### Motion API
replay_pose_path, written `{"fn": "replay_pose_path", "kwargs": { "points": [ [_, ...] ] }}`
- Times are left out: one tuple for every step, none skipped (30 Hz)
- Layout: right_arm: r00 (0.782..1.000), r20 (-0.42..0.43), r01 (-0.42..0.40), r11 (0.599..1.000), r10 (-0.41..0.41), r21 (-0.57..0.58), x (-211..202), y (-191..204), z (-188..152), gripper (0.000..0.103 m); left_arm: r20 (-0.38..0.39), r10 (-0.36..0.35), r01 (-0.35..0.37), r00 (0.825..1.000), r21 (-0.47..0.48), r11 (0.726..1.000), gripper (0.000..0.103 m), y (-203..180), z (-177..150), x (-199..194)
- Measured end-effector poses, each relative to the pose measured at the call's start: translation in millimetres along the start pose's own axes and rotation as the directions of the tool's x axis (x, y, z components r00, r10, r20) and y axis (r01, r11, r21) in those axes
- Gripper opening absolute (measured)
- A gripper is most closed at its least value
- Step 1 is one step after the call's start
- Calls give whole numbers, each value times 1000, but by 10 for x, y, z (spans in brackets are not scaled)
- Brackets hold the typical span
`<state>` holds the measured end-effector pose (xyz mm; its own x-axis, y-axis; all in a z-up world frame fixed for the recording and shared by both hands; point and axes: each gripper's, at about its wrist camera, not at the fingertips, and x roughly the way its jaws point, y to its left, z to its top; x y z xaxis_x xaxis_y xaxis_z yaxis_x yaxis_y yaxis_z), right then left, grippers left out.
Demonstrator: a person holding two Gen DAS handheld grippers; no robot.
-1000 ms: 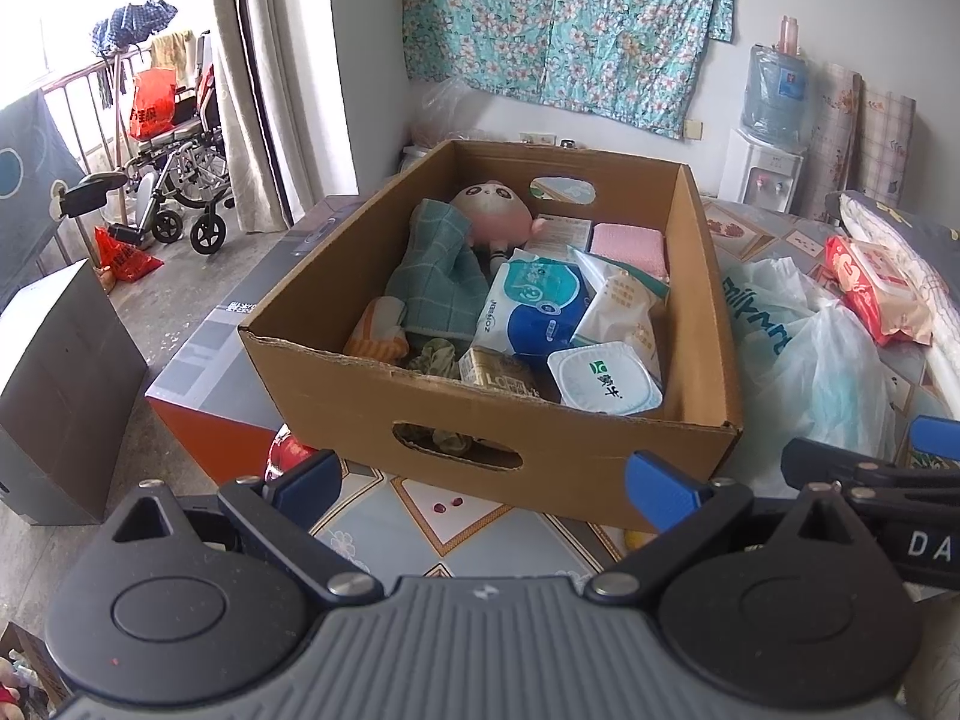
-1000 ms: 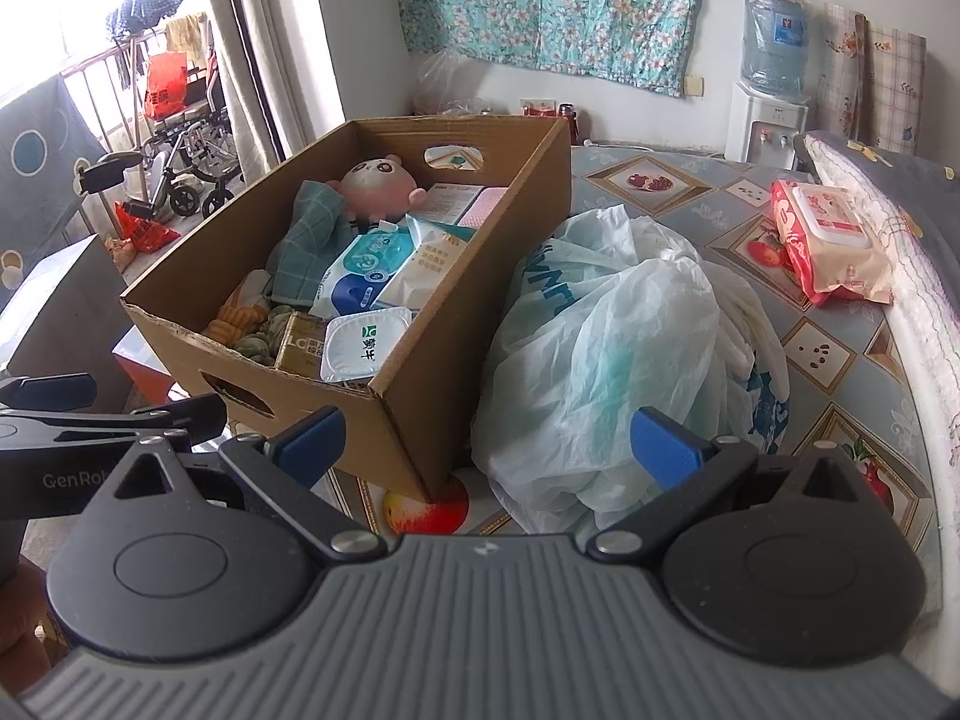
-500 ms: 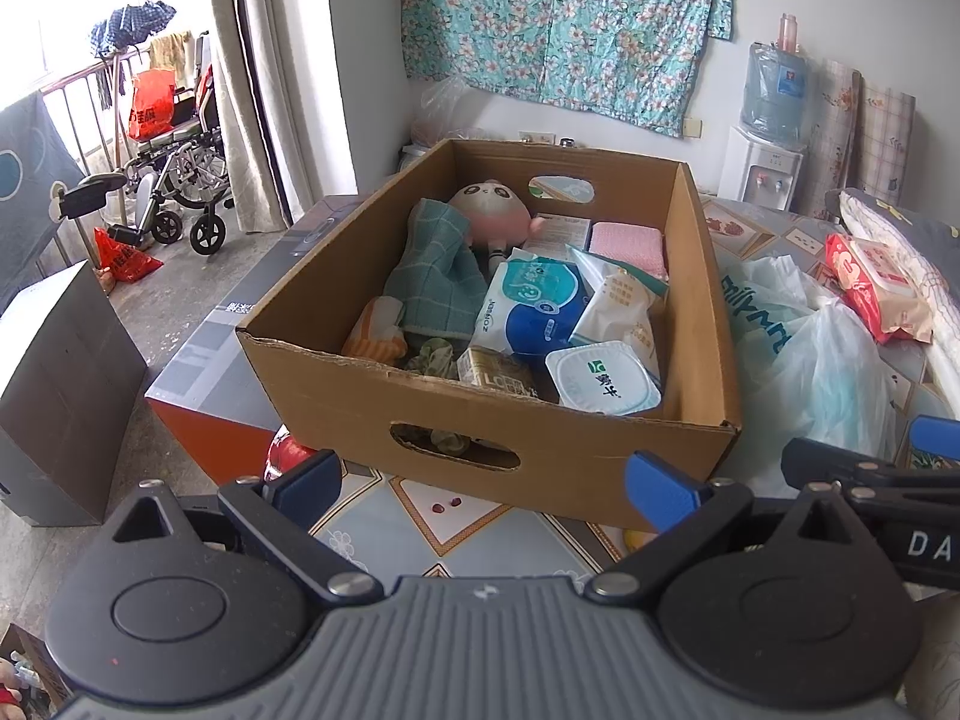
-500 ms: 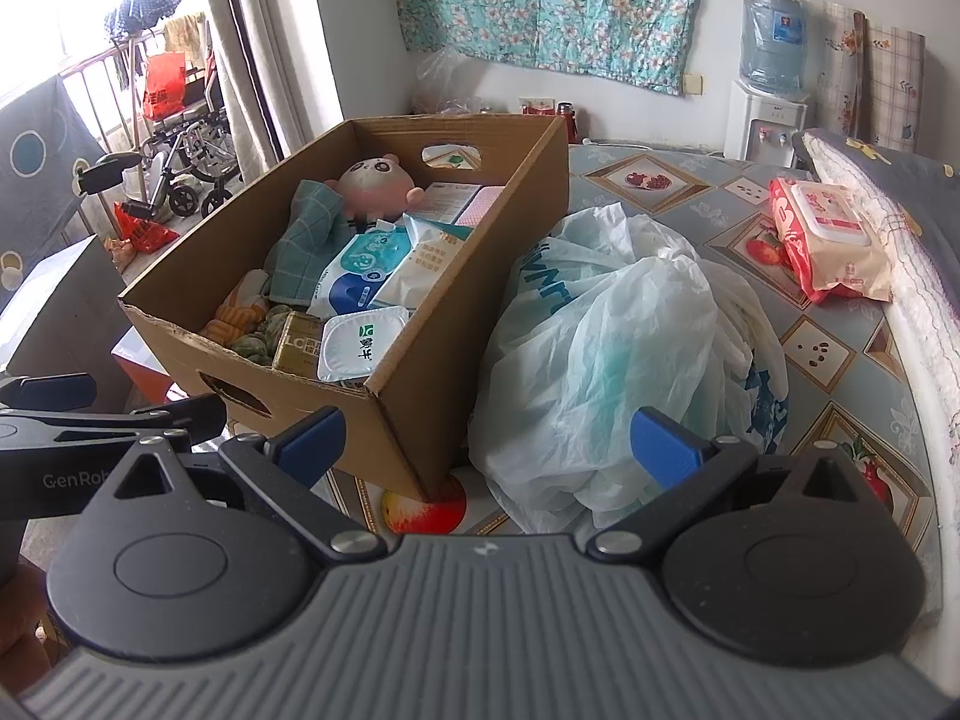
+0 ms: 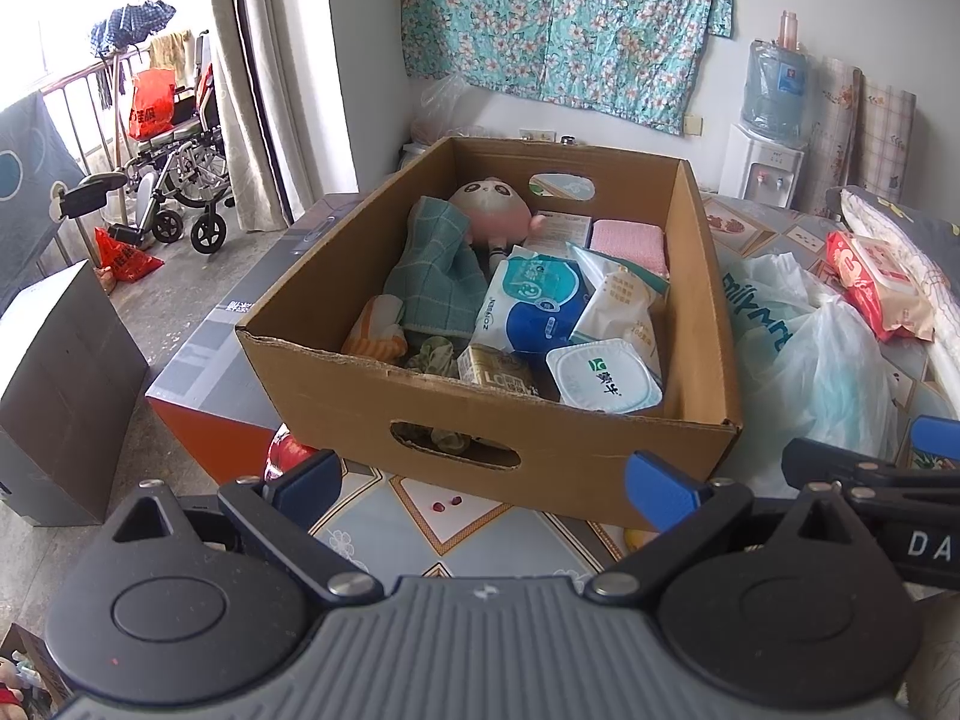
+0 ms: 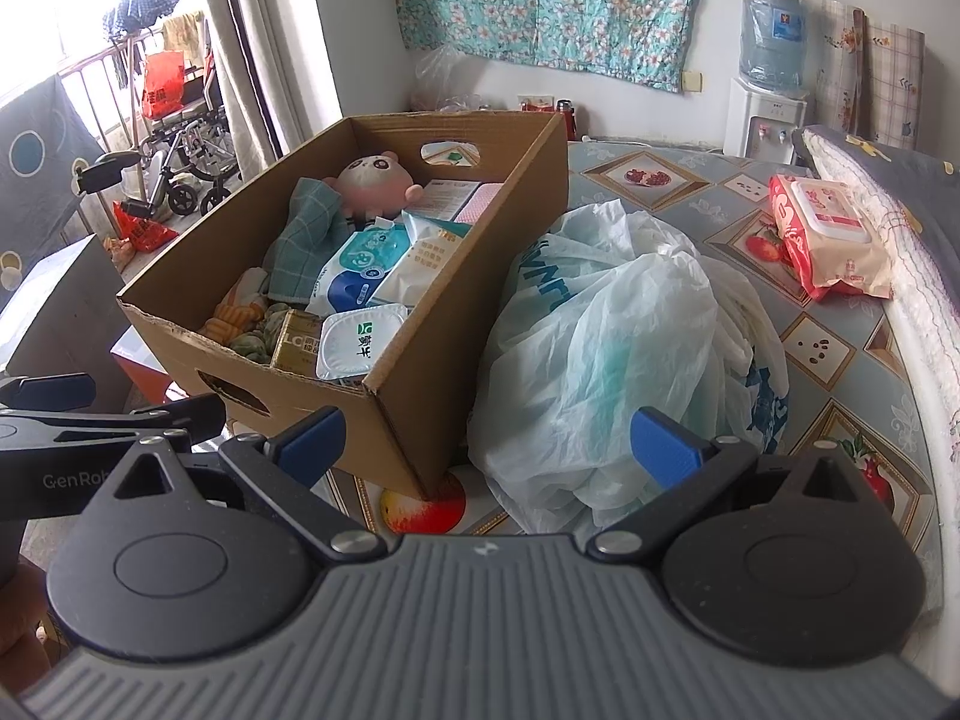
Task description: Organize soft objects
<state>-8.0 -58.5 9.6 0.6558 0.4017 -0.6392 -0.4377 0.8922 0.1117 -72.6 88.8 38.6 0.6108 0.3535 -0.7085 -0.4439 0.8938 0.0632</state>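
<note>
Both tongs are held spread wide with nothing pinched: left tongs [image 5: 483,483] short of the cardboard box [image 5: 480,426]'s near wall, right tongs [image 6: 489,441] facing its near right corner. The box is parked at the bed [image 6: 840,360]'s left edge, crammed with a plush toy [image 5: 495,210], green cloth [image 5: 441,276] and wipe packs [image 5: 531,303]. A plastic bag [image 6: 618,360] is pressed against its right wall; bare patterned bed is left beyond that, up to a red wipes pack [image 6: 831,234].

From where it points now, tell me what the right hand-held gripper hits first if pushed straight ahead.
Most likely the white plastic bag: it lies between and just beyond the open right hand-held gripper. The cardboard box has its near corner close to the left finger, so it could clip that too; depth is unclear.
</note>
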Motion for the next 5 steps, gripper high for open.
{"fn": "replay_pose_path", "kwargs": {
  "points": [
    [1000, 0, 0, 1000, 0, 0, 0, -1, 0, 102, 0, 0, 0, 1000, 0, 1000, 102, 0, 0, -1],
    [1000, 0, 0, 1000, 0, 0, 0, 0, 0, 102, 0, 0, 0, 1000, 0, 1000, 102, 0, 1, 0],
    [1000, 0, 0, 1000, 0, 0, 0, -1, 0, 102, 0, 0, 0, 1000, 0, 1000, 102, 1, 1, 0],
    [1000, 0, 0, 1000, 0, 0, 0, -1, 1, 102, 0, 0, 0, 1000, 0, 1000, 102, 3, -1, -2],
    [1000, 0, 0, 1000, 0, -1, 0, -1, 1, 102, 0, 0, 0, 1000, 0, 1000, 102, 2, 2, 0]
  ]
}}
